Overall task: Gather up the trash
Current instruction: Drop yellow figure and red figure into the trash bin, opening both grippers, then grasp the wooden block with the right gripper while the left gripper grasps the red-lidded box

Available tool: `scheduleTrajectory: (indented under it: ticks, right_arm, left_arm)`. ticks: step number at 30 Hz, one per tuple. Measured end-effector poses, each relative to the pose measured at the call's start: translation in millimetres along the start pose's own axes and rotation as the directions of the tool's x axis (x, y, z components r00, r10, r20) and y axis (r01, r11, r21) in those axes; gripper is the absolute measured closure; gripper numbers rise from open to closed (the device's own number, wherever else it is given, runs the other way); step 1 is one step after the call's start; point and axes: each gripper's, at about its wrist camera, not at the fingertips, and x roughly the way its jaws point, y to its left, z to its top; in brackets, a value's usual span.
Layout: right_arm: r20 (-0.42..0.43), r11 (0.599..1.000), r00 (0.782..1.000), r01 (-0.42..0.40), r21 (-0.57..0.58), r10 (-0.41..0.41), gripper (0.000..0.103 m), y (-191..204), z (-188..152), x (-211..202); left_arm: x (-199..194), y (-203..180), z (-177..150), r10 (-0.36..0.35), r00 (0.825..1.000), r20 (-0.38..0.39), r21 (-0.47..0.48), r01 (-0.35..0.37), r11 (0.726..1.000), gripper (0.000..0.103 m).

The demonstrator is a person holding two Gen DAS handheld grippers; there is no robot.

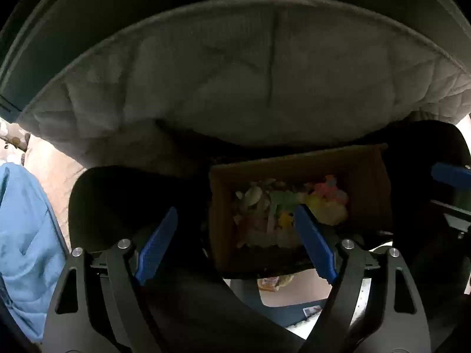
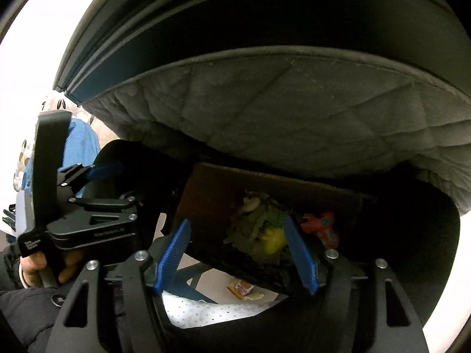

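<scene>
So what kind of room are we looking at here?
Probably a bedroom at home: a quilted mattress sits on a dark bed frame, with blue bedding beside it. A cardboard box of trash sits below.

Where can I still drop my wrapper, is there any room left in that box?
The cardboard box is crowded in the middle with trash. Its dim left side, beside the left wall, looks barer. Below the box, pale floor lies free beside a fallen wrapper.
</scene>
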Motion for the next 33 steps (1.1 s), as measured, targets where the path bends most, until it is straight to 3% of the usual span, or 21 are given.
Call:
scheduleTrajectory:
  ticks: [6, 9, 11, 14, 15, 17, 19, 21, 22, 27, 29, 31, 33]
  right_arm:
    - [0.005, 1.0, 1.0, -0.004, 0.011, 0.004, 0.037, -8, -4, -9]
    - [0.04, 0.998, 0.999, 0.0, -0.056, 0.003, 0.037, 7, -3, -33]
    - [0.068, 0.994, 0.997, -0.031, -0.108, 0.038, 0.037, 18, 3, -65]
    - [0.147, 0.982, 0.984, -0.074, -0.171, 0.099, 0.034, 26, 37, -123]
    - [0.176, 0.98, 0.98, -0.061, -0.187, 0.095, 0.029, 25, 55, -139]
    - [0.252, 0.978, 0.965, -0.019, -0.207, 0.072, 0.028, 17, 106, -167]
    - [0.319, 0.981, 0.947, 0.034, -0.192, 0.03, 0.028, 1, 160, -180]
    - [0.383, 0.989, 0.924, 0.058, -0.134, -0.002, 0.028, -20, 216, -186]
    - [0.413, 0.993, 0.91, 0.067, -0.099, -0.02, 0.028, -34, 252, -187]
    - [0.512, 0.952, 0.821, 0.305, -0.015, -0.255, 0.028, -71, 402, -159]
    - [0.499, 0.936, 0.81, 0.351, 0.008, -0.308, 0.028, -85, 452, -134]
    - [0.465, 0.933, 0.82, 0.359, 0.033, -0.333, 0.028, -102, 494, -103]
    - [0.433, 0.921, 0.823, 0.387, 0.047, -0.368, 0.037, -111, 521, -75]
  left_arm:
    - [-2, 7, -2, -0.003, 1.0, 0.003, -0.005, 0.003, 1.0, 0.023]
    - [-13, 9, -5, -0.012, 1.0, 0.028, -0.004, 0.012, 1.0, 0.023]
    - [-39, 17, -8, -0.041, 0.996, 0.076, 0.001, 0.041, 0.999, 0.023]
    - [-99, 35, -6, -0.12, 0.976, 0.183, 0.009, 0.121, 0.993, 0.023]
    - [-118, 41, -2, -0.146, 0.965, 0.218, 0.008, 0.148, 0.989, 0.023]
    - [-150, 51, 12, -0.168, 0.942, 0.29, 0.0, 0.175, 0.985, 0.023]
    - [-178, 60, 35, -0.15, 0.913, 0.379, -0.013, 0.168, 0.986, 0.013]
    - [-194, 66, 60, -0.122, 0.881, 0.457, -0.031, 0.153, 0.988, 0.012]
    - [-196, 68, 71, -0.106, 0.875, 0.472, -0.04, 0.142, 0.989, 0.012]
    - [-189, 70, 146, -0.102, 0.858, 0.503, -0.084, 0.165, 0.983, 0.012]
    - [-182, 67, 179, -0.075, 0.855, 0.512, -0.096, 0.144, 0.985, 0.012]
    - [-173, 65, 209, -0.042, 0.858, 0.512, -0.103, 0.11, 0.989, 0.012]
    - [-166, 61, 228, -0.037, 0.861, 0.508, -0.107, 0.106, 0.989, 0.012]
